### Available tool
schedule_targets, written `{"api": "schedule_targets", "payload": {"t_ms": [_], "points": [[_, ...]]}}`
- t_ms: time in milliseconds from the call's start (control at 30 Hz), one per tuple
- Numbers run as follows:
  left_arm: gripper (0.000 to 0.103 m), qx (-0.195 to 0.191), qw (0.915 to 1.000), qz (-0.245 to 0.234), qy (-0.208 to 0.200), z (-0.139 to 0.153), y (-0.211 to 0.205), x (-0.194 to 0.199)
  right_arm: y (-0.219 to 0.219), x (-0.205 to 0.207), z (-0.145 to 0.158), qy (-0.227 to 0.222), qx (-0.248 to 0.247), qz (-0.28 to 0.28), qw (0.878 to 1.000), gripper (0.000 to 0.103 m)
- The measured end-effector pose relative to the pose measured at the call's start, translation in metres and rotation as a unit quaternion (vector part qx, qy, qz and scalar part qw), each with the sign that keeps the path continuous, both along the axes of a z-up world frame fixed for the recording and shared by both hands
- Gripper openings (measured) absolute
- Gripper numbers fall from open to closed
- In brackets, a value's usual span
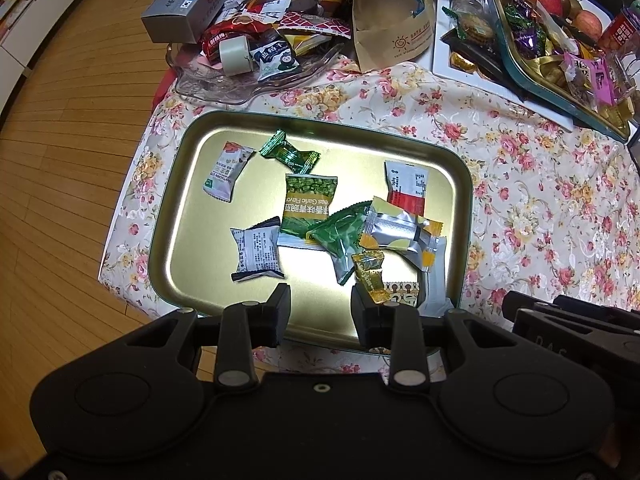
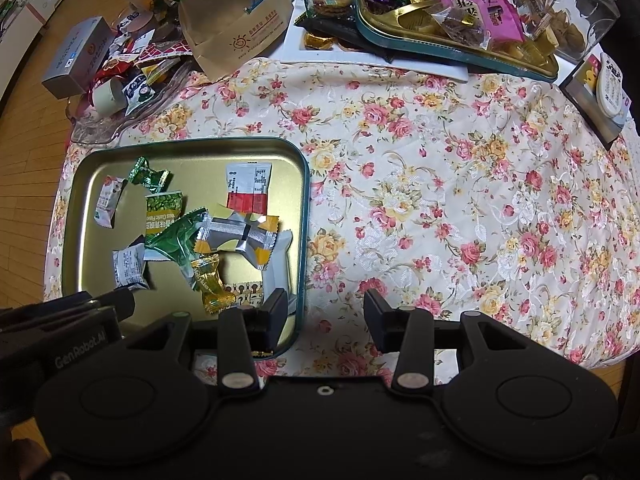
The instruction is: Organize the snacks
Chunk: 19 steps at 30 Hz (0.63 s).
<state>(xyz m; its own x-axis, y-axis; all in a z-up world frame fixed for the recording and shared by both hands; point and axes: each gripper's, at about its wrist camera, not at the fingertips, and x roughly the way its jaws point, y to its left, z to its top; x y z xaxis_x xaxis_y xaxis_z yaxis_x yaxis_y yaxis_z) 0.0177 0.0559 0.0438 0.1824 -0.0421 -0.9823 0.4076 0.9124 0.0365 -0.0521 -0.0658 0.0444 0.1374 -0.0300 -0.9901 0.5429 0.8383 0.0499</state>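
Observation:
A gold tin tray (image 1: 184,216) with a teal rim (image 2: 306,200) lies on the floral tablecloth and holds several wrapped snacks: a green pea packet (image 1: 306,208), a green twist candy (image 1: 290,154), a red-and-white sachet (image 1: 406,188), a silver-and-orange bar (image 1: 400,232) and a gold candy (image 1: 370,276). My left gripper (image 1: 320,312) is open and empty above the tray's near edge. My right gripper (image 2: 325,314) is open and empty, over the cloth just right of the tray's near right corner.
A glass dish (image 1: 240,88) piled with snacks and a grey box (image 1: 184,4) stands at the far left. A paper bag (image 1: 392,20), a white board (image 2: 360,62) and a teal tray of sweets (image 2: 460,20) fill the far side. Jars (image 2: 588,12) stand far right.

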Motion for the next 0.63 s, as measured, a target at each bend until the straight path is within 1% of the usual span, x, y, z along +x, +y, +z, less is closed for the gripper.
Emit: {"api": "schedule_targets", "payload": {"t_ms": [633], "points": [[0.042, 0.003, 1.0000, -0.006, 0.001, -0.0011, -0.0012, 0.0002, 0.0007, -0.0004, -0.0010, 0.001, -0.001, 0.002, 1.000, 0.045]]}}
